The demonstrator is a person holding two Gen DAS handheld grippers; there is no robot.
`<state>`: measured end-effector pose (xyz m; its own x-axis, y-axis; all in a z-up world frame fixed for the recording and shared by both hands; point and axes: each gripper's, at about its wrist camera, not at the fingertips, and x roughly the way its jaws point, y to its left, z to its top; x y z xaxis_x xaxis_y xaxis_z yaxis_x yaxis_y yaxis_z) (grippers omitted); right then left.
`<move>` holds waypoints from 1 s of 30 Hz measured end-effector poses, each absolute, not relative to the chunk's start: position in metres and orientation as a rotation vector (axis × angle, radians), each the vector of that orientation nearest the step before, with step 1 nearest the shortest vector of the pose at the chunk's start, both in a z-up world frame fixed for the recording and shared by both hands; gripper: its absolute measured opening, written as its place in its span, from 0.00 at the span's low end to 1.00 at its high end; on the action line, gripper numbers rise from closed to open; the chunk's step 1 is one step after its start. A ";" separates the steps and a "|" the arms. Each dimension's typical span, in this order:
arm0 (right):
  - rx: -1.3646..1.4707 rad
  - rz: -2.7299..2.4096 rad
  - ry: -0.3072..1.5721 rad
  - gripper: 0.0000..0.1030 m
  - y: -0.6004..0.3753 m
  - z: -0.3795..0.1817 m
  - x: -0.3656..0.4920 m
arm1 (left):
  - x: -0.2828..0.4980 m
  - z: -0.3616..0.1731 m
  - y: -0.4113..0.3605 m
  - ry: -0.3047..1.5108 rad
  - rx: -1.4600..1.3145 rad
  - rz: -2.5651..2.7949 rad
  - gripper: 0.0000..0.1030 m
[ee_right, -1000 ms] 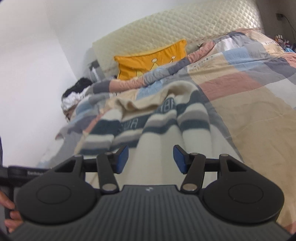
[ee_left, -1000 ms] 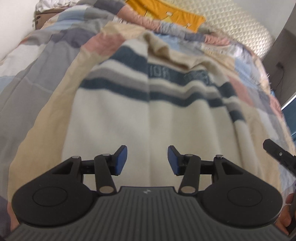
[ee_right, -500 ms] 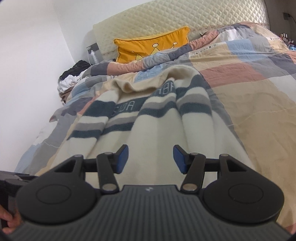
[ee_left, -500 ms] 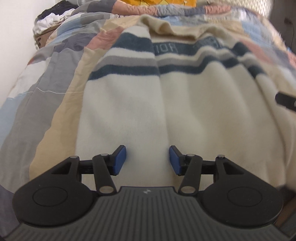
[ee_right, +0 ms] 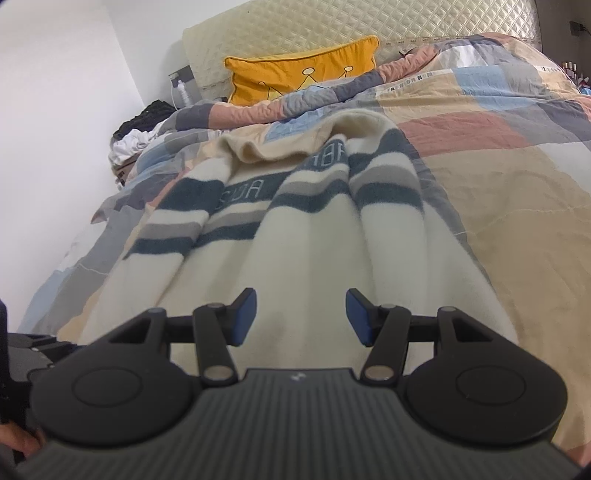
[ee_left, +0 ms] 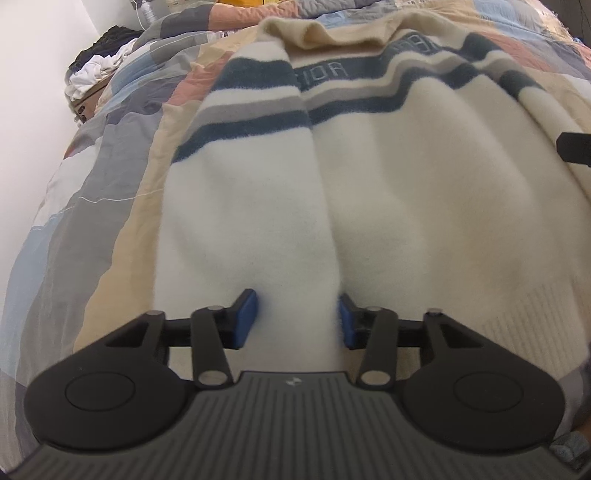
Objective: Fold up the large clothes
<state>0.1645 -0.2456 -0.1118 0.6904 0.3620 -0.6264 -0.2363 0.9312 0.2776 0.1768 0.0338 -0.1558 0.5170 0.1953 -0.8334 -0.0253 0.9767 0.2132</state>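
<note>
The cream striped sweater [ee_left: 406,206] is spread lengthwise on the bed [ee_right: 498,177], its hem nearest, a fold being closed on by the left gripper [ee_left: 297,319], while the right gripper [ee_right: 301,315] is held half-wide, empty.

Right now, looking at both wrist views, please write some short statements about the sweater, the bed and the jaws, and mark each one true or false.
1. The cream sweater lies spread on the patchwork quilt. True.
2. The sweater is plain, with no stripes. False: dark blue and grey stripes cross its chest and sleeves.
3. A yellow pillow leans against the quilted headboard. True.
4. The left gripper has its jaws fully shut on nothing. False: the jaws are closing with a fold of the sweater between them.
5. The right gripper has its jaws apart above the sweater. True.
6. The pillow lies on top of the sweater. False: it sits beyond the sweater, at the head of the bed.
</note>
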 end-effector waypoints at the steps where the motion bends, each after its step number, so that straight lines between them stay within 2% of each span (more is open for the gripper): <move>1: 0.181 0.335 0.739 0.55 -0.246 -0.112 0.165 | 0.176 -0.153 0.037 1.016 0.182 0.129 0.32; 3: 0.183 0.335 0.744 0.55 -0.247 -0.113 0.166 | 0.175 -0.145 0.043 0.997 0.169 0.140 0.19; 5: 0.184 0.336 0.751 0.55 -0.247 -0.114 0.166 | 0.174 -0.133 0.054 0.978 0.131 0.142 0.15; 9: 0.181 0.336 0.758 0.55 -0.245 -0.115 0.167 | 0.176 -0.102 0.091 0.927 0.071 0.198 0.14; 15: 0.173 0.359 0.763 0.55 -0.242 -0.119 0.167 | 0.199 -0.051 0.186 0.867 -0.047 0.347 0.13; 20: 0.168 0.359 0.776 0.55 -0.241 -0.120 0.170 | 0.240 -0.022 0.269 0.838 0.037 0.510 0.13; 25: 0.138 0.384 0.776 0.55 -0.235 -0.120 0.169 | 0.279 -0.020 0.342 0.844 0.104 0.643 0.13; 30: 0.101 0.392 0.786 0.55 -0.228 -0.123 0.169 | 0.302 -0.044 0.396 0.866 0.137 0.792 0.09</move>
